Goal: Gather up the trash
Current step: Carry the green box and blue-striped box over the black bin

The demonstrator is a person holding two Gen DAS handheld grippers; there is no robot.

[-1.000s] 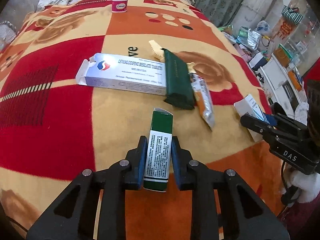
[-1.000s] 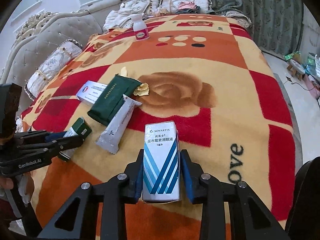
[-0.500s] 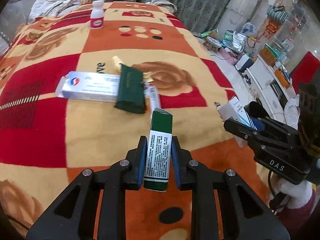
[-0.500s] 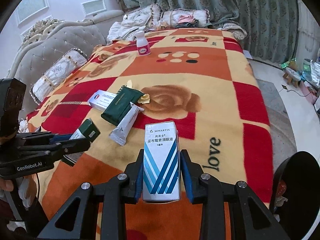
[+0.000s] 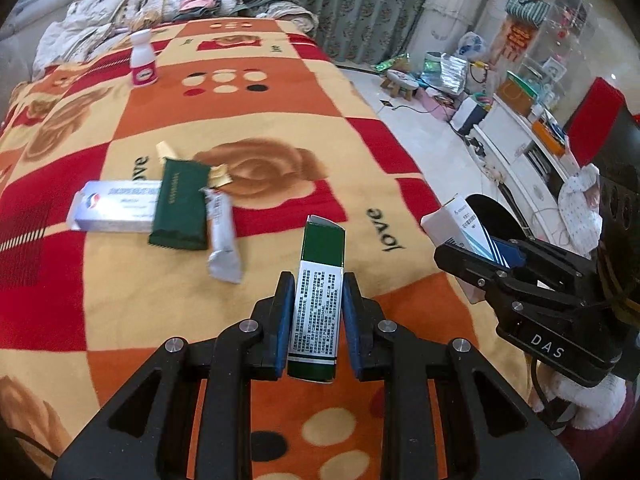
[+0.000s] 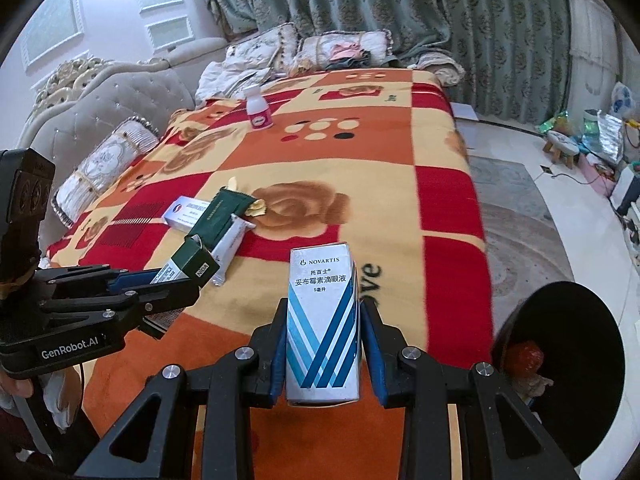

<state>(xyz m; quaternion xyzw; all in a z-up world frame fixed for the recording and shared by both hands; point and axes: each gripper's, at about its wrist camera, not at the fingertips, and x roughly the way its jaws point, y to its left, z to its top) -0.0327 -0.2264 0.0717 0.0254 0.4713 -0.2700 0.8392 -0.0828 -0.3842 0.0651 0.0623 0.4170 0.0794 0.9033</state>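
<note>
My left gripper [image 5: 316,284] is shut on a small green-and-white carton [image 5: 318,296], held upright above the blanket. The right gripper [image 6: 324,312] is shut on a white carton with blue stripes [image 6: 322,328]. In the left wrist view the right gripper [image 5: 472,246] shows at the right edge with that striped carton [image 5: 460,220]; in the right wrist view the left gripper [image 6: 176,284] shows at the left with the green carton [image 6: 188,264]. On the bed lie a long white box [image 5: 116,206], a dark green pouch [image 5: 180,204], a silver sachet [image 5: 224,236] and a white bottle [image 5: 143,60].
A patterned red, orange and cream blanket [image 5: 260,120] covers the bed. A round black bin [image 6: 576,364] with a red item inside stands at the bed's right corner. Pillows [image 6: 104,168] and a padded headboard lie left; clutter and a low stool [image 6: 562,150] stand on the floor at the right.
Both grippers have pulled back and up from the bed with their cartons still held. The pile of trash looks smaller and farther, and the black bin has come into the right wrist view.
</note>
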